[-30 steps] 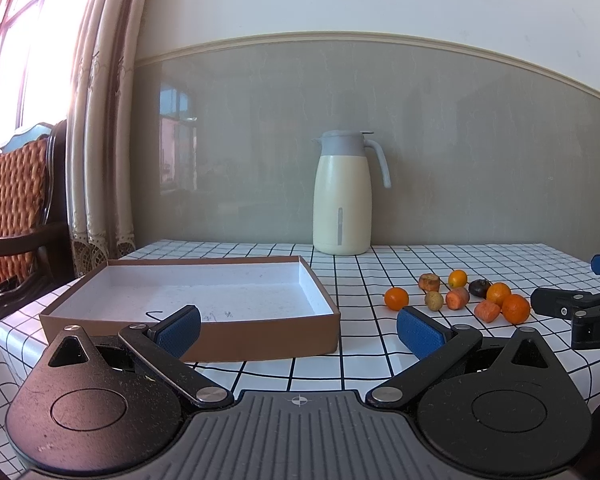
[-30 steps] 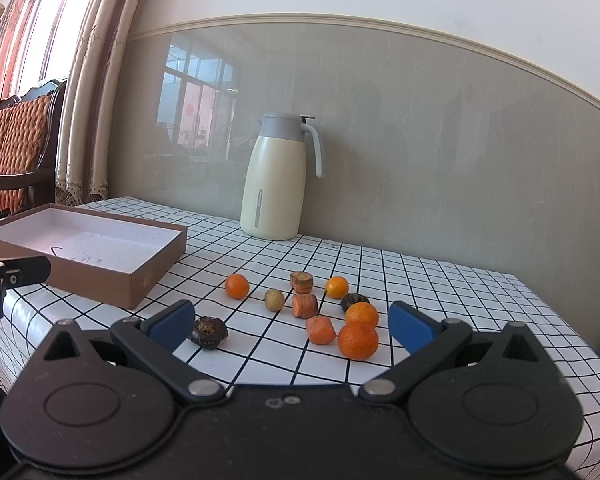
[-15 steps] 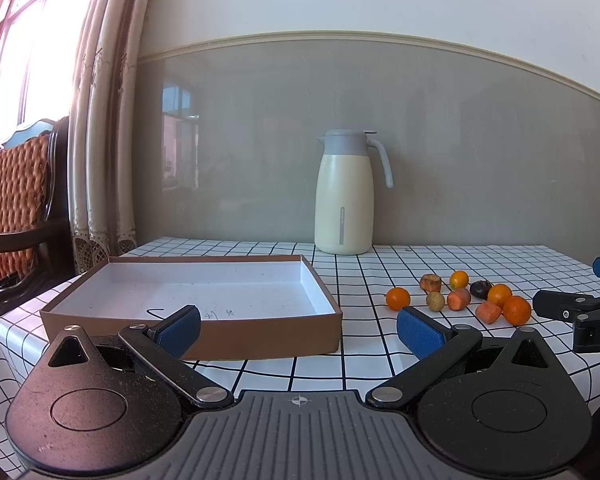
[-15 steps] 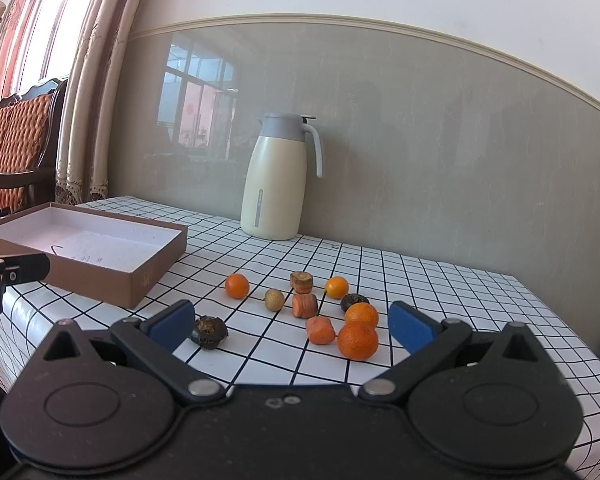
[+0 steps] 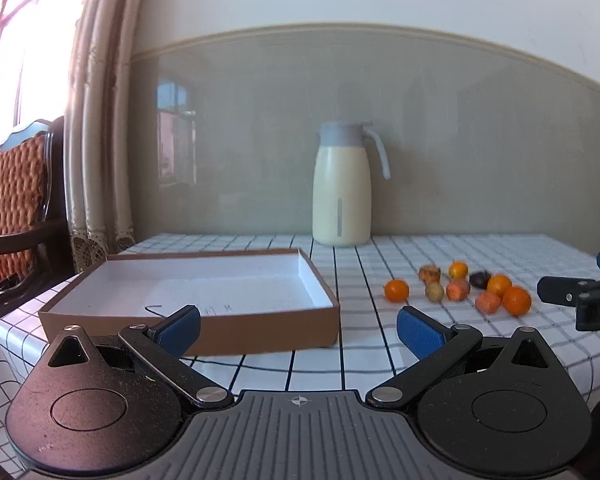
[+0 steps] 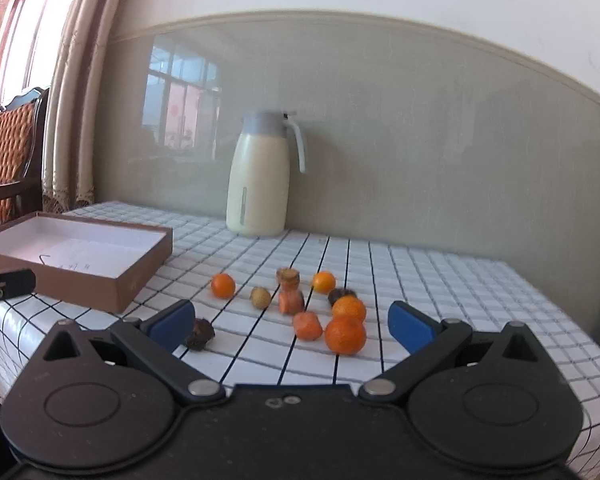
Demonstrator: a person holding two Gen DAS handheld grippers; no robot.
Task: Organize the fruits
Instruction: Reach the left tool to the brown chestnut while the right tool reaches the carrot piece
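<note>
A shallow brown cardboard box (image 5: pixel 204 322) with a white inside lies on the checked tablecloth, also seen at the left in the right wrist view as the box (image 6: pixel 132 276). Several small fruits sit in a cluster: oranges such as the nearest orange (image 6: pixel 345 335), carrot-coloured chunks like this chunk (image 6: pixel 307 325), a yellowish fruit (image 6: pixel 260 297) and a dark wrinkled fruit (image 6: pixel 199 333). The same cluster (image 5: pixel 458 288) shows right of the box. My left gripper (image 5: pixel 298 326) is open in front of the box. My right gripper (image 6: pixel 290 322) is open just short of the fruits, holding nothing.
A cream thermos jug (image 5: pixel 342 190) with a grey lid stands at the back by the wall. A wooden chair (image 5: pixel 12 208) and curtains are off the table's left end. The table edge (image 6: pixel 572 320) runs close on the right.
The right gripper has moved closer to the fruit cluster and turned slightly left. The left gripper has barely shifted. Both stay open.
</note>
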